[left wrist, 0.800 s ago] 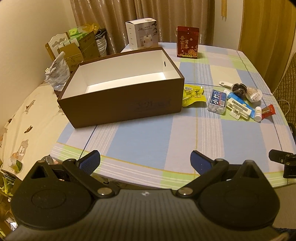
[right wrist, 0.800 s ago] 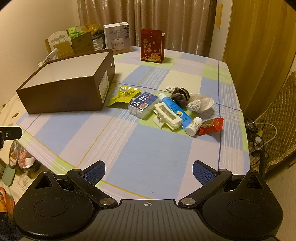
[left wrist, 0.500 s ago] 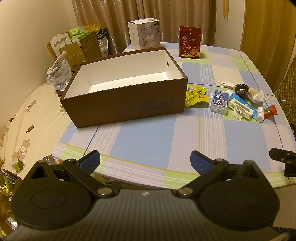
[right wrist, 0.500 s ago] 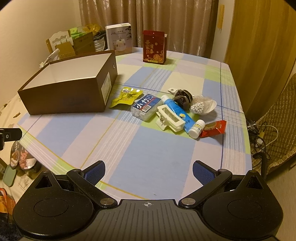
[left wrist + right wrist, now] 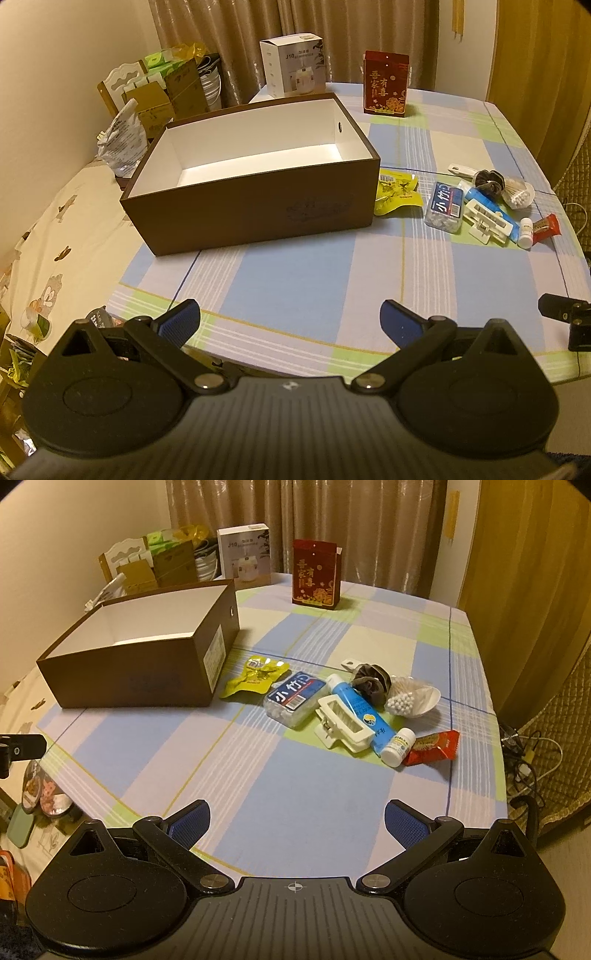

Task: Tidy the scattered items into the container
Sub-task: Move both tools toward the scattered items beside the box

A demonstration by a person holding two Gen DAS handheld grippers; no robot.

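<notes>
Checked cloth over worktop, curtains behind. From left wrist: left gripper spread wide, holding nothing, above near edge; brown box open and white inside, sitting mid-worktop; scattered items to its right, yellow packet just beside box corner. From right wrist: right gripper likewise wide and bare; clutter ahead — clear case, white clip lying against blue tube, small white bottle touching red packet, cotton-swab dish; box at left.
</notes>
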